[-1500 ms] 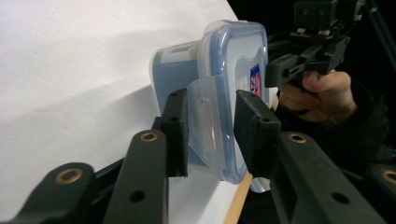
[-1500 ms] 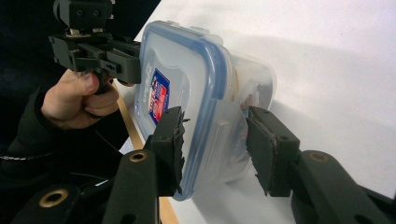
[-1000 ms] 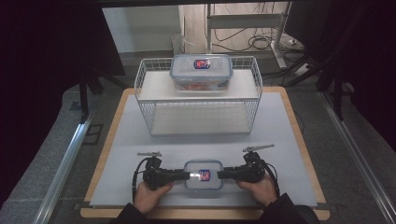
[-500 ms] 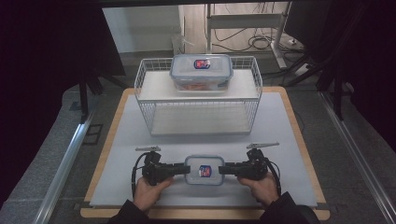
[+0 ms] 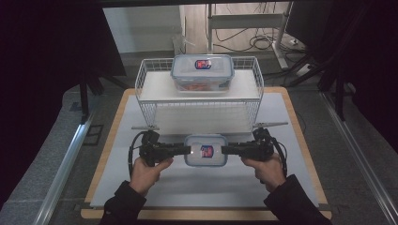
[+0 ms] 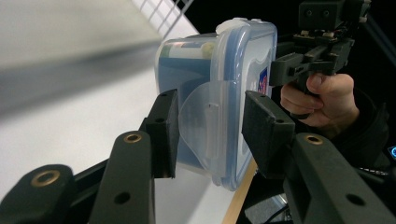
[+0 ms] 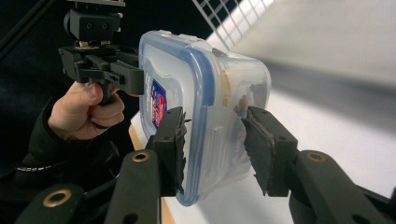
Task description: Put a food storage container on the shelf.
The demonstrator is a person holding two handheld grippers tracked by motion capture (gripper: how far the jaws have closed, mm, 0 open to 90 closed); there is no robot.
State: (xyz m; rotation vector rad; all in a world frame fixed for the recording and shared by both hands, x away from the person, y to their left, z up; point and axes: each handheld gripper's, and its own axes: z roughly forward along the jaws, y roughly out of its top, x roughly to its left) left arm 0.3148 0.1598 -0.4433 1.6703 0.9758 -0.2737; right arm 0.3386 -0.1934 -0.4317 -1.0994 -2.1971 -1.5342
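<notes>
The lidded box (image 5: pixel 205 150) is being pinched at both ends by the left gripper (image 5: pixel 182 150) and right gripper (image 5: pixel 229 150), apparently just above the table (image 5: pixel 141 187).

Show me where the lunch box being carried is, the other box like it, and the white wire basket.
Carried box (image 5: pixel 205 151), high view, on its lid beside the sticker.
Second box (image 5: pixel 202 71), high view, on its lid, resting atop the basket.
Wire basket (image 5: pixel 202 117), high view, on its front mesh wall.

Wire rack (image 5: pixel 199 110) w/ second lidded box (image 5: pixel 202 71) on its top blocks the way fwd; bare mat (image 5: pixel 206 187) around the held box (image 5: pixel 205 151) leaves room to the sides & back.
</notes>
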